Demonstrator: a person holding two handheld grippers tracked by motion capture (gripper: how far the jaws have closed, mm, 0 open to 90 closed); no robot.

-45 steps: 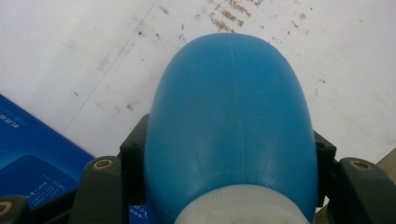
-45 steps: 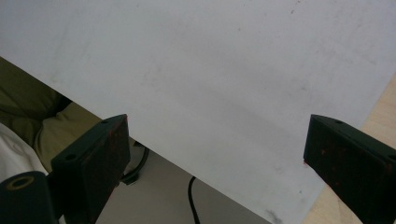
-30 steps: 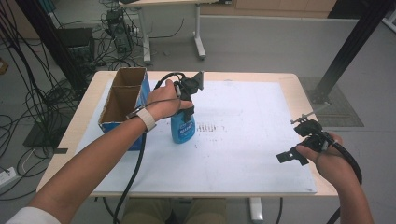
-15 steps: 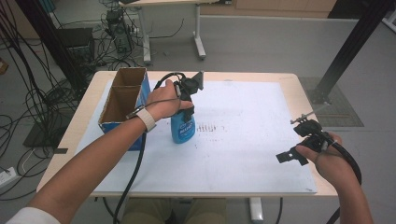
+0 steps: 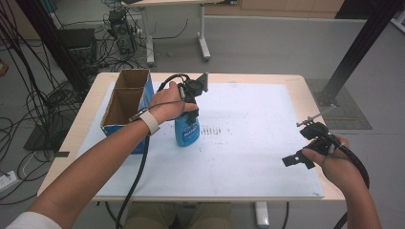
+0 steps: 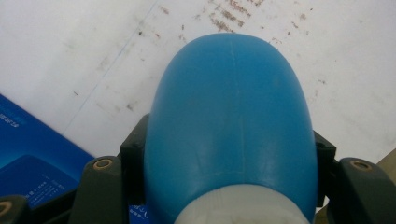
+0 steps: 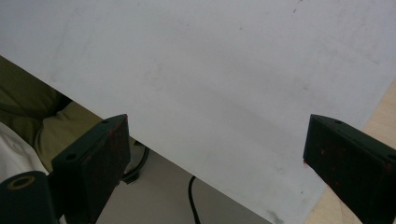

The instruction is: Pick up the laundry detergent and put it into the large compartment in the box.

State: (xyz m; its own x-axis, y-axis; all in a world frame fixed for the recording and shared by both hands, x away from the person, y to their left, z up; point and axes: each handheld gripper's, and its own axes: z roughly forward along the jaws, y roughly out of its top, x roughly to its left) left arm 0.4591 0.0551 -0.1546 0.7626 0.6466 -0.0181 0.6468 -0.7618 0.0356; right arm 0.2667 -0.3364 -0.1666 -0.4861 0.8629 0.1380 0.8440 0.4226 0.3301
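A blue plastic bottle (image 5: 187, 131) stands upright on the white sheet (image 5: 248, 157), left of the table's middle. My left gripper (image 5: 189, 112) comes down on it from above and is shut on its upper part. In the left gripper view the bottle (image 6: 229, 116) bulges between the two black jaws, which press its sides near the pale neck. At the front right of the table my right gripper (image 5: 303, 146) is held open above the sheet. In the right gripper view its jaws (image 7: 215, 144) stand wide apart with nothing between them.
An open cardboard box (image 5: 125, 102) with blue sides and two compartments stands close to the left of the bottle. The sheet's front edge and the wooden table corner (image 7: 373, 116) lie under the right gripper. Cables and table legs lie on the floor behind the table.
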